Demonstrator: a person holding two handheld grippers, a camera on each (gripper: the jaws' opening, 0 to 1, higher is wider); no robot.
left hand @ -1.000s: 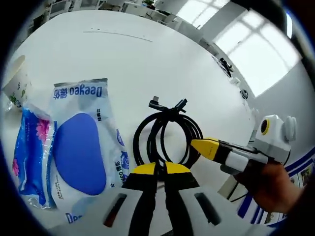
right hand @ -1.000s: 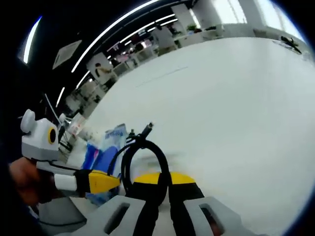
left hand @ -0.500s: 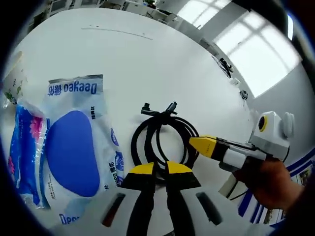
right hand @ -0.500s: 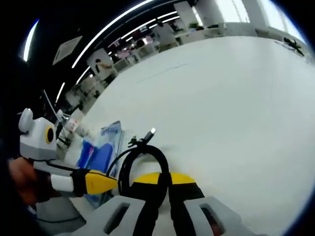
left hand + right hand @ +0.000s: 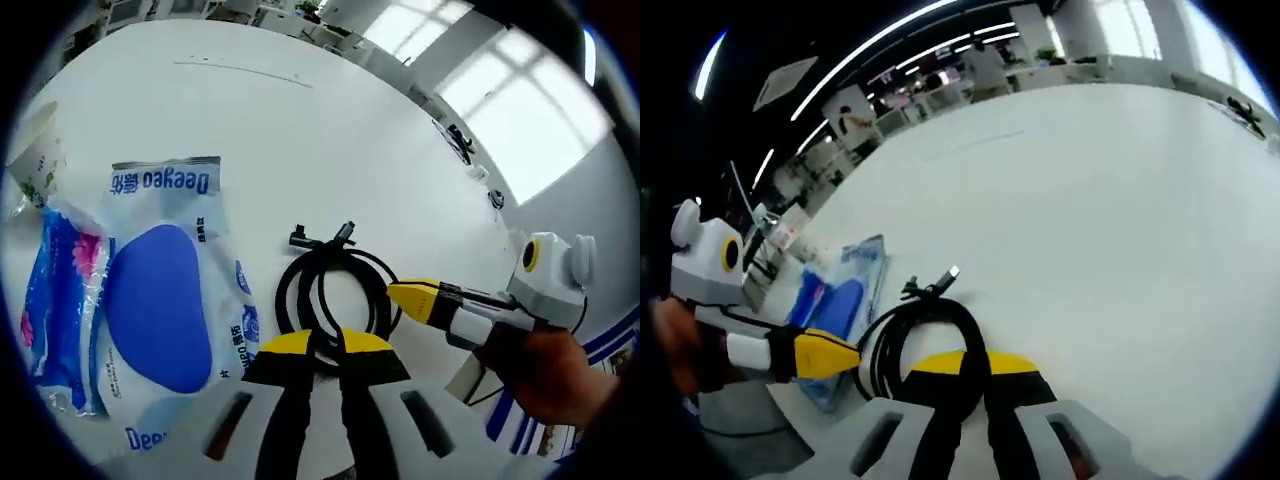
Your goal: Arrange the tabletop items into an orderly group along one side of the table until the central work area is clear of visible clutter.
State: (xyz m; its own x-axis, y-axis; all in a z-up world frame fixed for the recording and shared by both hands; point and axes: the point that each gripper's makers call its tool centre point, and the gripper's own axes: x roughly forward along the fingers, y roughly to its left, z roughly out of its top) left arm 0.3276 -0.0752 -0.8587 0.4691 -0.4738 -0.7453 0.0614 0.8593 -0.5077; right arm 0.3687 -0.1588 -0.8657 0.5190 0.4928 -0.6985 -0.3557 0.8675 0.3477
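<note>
A coiled black cable [image 5: 335,285] lies on the white table [image 5: 300,130], its plug ends pointing away from me. My left gripper [image 5: 329,344] is shut on the coil's near edge, the black cable running between its yellow tips. My right gripper [image 5: 394,293] comes in from the right, shut, its tip at the coil's right side. In the right gripper view the cable [image 5: 910,325] runs between the right gripper's [image 5: 971,362] shut yellow tips. The left gripper [image 5: 854,351] touches the coil's left edge there.
A white wipes pack [image 5: 160,310] with a blue lid lies left of the coil, with a blue tissue pack [image 5: 55,300] and a paper cup [image 5: 35,160] beyond it. The wipes pack [image 5: 845,295] also lies behind the coil. A hand [image 5: 540,370] holds the right gripper.
The coil stood more upright between the two grippers a second ago and now lies flatter and lower over the table. Both grippers have stayed shut at its edges.
</note>
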